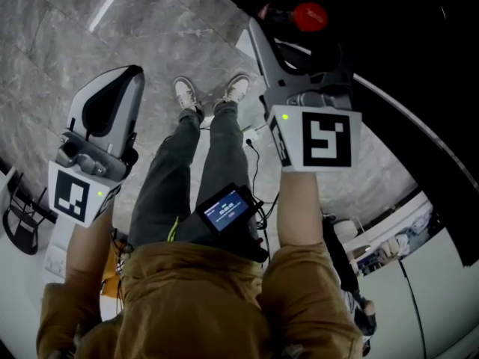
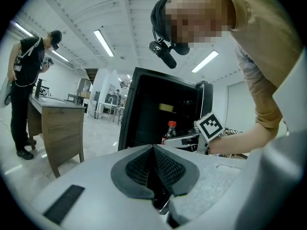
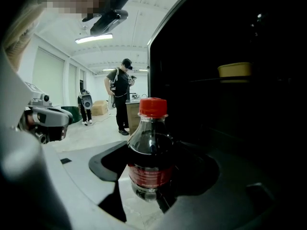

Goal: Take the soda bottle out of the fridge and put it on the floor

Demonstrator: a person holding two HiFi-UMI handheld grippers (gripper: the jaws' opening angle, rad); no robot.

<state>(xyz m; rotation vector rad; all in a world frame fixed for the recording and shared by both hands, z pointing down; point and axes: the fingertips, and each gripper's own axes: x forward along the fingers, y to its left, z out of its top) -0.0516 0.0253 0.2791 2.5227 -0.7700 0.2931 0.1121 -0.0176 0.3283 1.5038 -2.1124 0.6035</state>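
Right gripper [image 3: 152, 174] grips the soda bottle [image 3: 148, 143] mid-body before the fridge [image 3: 230, 95]; probably heavy, slippery. Left gripper [image 2: 154, 169] closed, empty.

The soda bottle [image 3: 149, 150] sits in the right gripper [image 3: 154, 178], before the fridge [image 3: 230, 104] (shelves behind it); the left gripper [image 2: 154, 169] is leftward, over the floor [image 1: 150, 36].

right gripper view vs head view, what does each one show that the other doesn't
Only the right gripper view shows the soda bottle's dark body and red label between the right gripper's jaws, a yellow container on a shelf in the fridge, and a bystander in black. Only the head view shows the wearer's white sneakers, the waist-mounted screen and the marker cubes. Both show the bottle's red cap, the left gripper and the marble floor.
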